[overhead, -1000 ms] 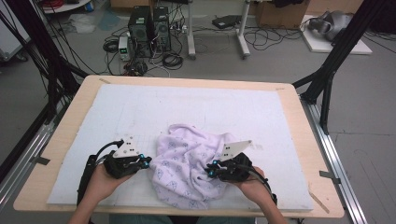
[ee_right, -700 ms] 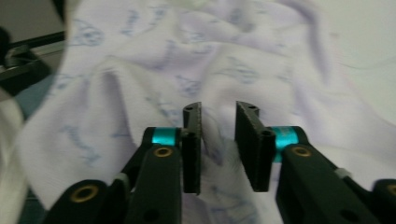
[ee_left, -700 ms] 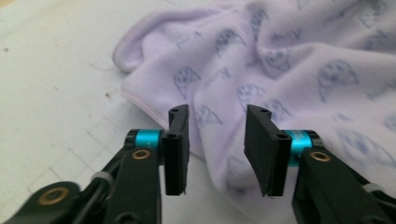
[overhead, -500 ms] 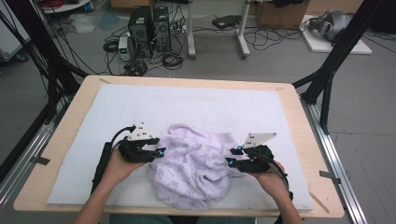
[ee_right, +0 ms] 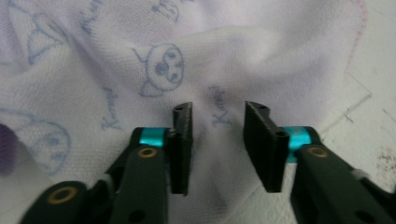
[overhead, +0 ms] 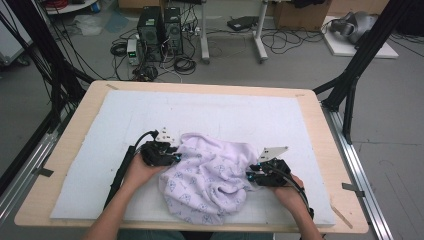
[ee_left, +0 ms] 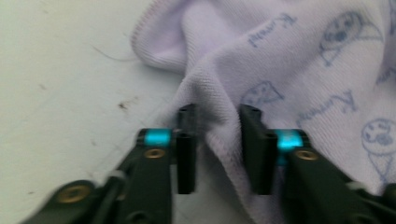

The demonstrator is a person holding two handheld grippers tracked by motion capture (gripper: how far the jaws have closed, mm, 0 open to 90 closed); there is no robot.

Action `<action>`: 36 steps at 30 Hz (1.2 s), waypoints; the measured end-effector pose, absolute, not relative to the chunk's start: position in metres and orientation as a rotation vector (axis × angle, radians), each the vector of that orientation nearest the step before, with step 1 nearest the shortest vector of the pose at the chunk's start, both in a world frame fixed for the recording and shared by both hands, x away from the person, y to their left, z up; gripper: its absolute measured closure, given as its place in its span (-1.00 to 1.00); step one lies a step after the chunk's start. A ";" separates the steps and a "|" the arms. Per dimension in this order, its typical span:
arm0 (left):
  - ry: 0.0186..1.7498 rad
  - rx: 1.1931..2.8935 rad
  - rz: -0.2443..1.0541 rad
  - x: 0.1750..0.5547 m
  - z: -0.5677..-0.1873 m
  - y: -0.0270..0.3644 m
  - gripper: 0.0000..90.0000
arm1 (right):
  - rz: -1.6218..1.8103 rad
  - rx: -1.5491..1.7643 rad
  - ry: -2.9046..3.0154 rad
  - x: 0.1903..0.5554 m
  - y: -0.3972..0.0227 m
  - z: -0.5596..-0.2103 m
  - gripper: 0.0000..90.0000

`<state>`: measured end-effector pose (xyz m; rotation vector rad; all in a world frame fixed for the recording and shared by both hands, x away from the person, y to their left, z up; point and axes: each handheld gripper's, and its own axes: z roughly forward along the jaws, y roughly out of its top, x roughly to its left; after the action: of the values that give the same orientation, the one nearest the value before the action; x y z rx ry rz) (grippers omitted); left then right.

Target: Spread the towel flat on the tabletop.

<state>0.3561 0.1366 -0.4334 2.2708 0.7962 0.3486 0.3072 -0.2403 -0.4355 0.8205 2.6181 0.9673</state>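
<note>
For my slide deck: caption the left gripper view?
Hand-held gripper closing its jaws around a fold of the crumpled lilac printed cloth.

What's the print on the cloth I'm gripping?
Pale lilac cloth with small blue cartoon faces and script words; clearest in the right gripper view.

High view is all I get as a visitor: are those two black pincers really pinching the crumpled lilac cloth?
Observer: Not clamped yet. The left gripper has a fold of the crumpled lilac printed cloth between its jaws, which stand apart and have just been closing.
Operator: And the other one?
Observer: The right gripper straddles a soft ridge of it, jaws apart, also just closing.
Operator: What is the print?
Observer: Small blue cartoon faces and handwritten-style words.
</note>
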 end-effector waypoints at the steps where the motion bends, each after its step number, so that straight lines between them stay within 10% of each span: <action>1: 0.783 2.282 0.350 0.356 -0.435 0.135 0.62 | 0.967 0.820 2.618 0.307 -0.240 -0.436 0.56; 6: 0.763 2.297 0.418 0.348 -0.429 0.135 0.87 | 1.001 0.798 2.641 0.311 -0.240 -0.433 0.92; 27: 0.710 2.229 0.494 0.261 -0.391 0.201 0.87 | 1.164 0.580 2.692 0.280 -0.209 -0.401 0.91; 31: 0.721 2.218 0.448 0.265 -0.387 0.203 0.24 | 1.184 0.615 2.658 0.284 -0.214 -0.396 0.61; 36: 0.734 2.148 0.440 0.286 -0.377 0.199 0.14 | 1.180 0.743 2.569 0.305 -0.231 -0.389 0.37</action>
<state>0.2863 0.1992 -0.3771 2.1484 0.7337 0.4397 0.3052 -0.2308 -0.3893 0.7430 2.5687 1.1799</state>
